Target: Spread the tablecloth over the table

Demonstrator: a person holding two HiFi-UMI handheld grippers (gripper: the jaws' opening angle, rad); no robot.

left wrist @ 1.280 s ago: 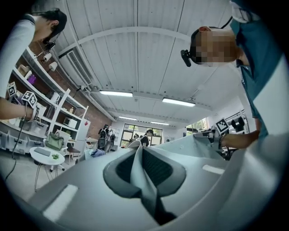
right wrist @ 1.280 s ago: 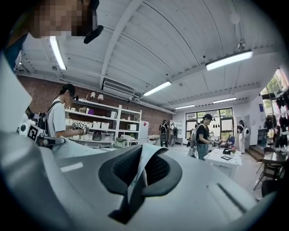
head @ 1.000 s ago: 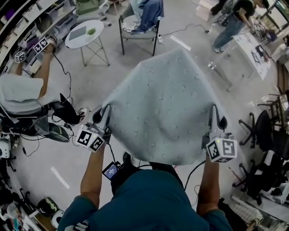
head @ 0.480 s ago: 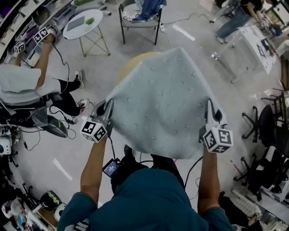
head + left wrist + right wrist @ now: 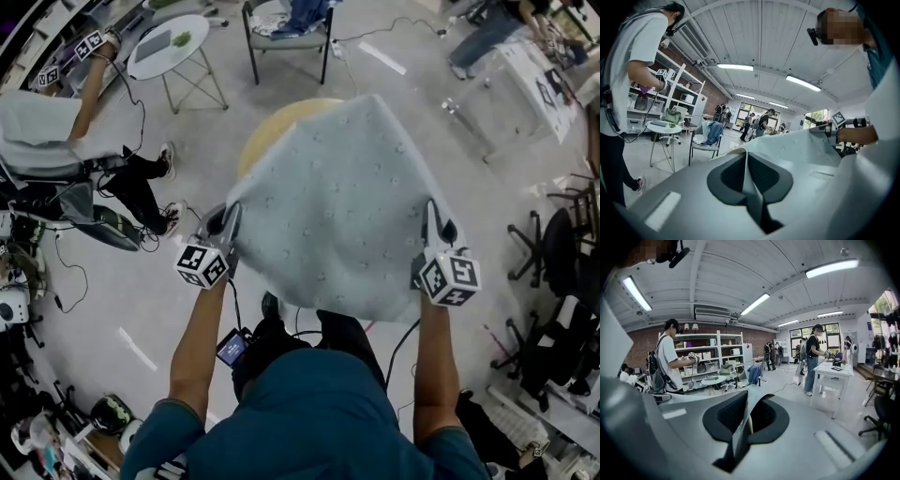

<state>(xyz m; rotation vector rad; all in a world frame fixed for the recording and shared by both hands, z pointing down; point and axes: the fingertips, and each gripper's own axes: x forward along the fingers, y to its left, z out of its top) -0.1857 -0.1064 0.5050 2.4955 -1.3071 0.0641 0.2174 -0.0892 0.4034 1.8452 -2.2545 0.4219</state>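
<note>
The tablecloth (image 5: 337, 206), clamped in the closed fingers (image 5: 684, 201) of left gripper (image 5: 226, 216) and right gripper (image 5: 432, 214), should be lowered level, centred over the surface (image 5: 270, 127).

The tablecloth (image 5: 337, 206) is pale blue-grey, with little dots all over it. The round table (image 5: 272, 127) is light tan. The left gripper (image 5: 230, 214) and the right gripper (image 5: 431, 211) are grey. Each has 1 white cube with black square marks. Their pads (image 5: 729, 174) are black. The person's shirt (image 5: 300, 422) is dark blue-green. The floor (image 5: 112, 281) is grey with white stripes. The small side table (image 5: 178, 64) is white, with something green on it. The cloth (image 5: 307, 11) on the dark chair (image 5: 286, 42) is blue. The brick wall (image 5: 642, 345) is red-brown.
</note>
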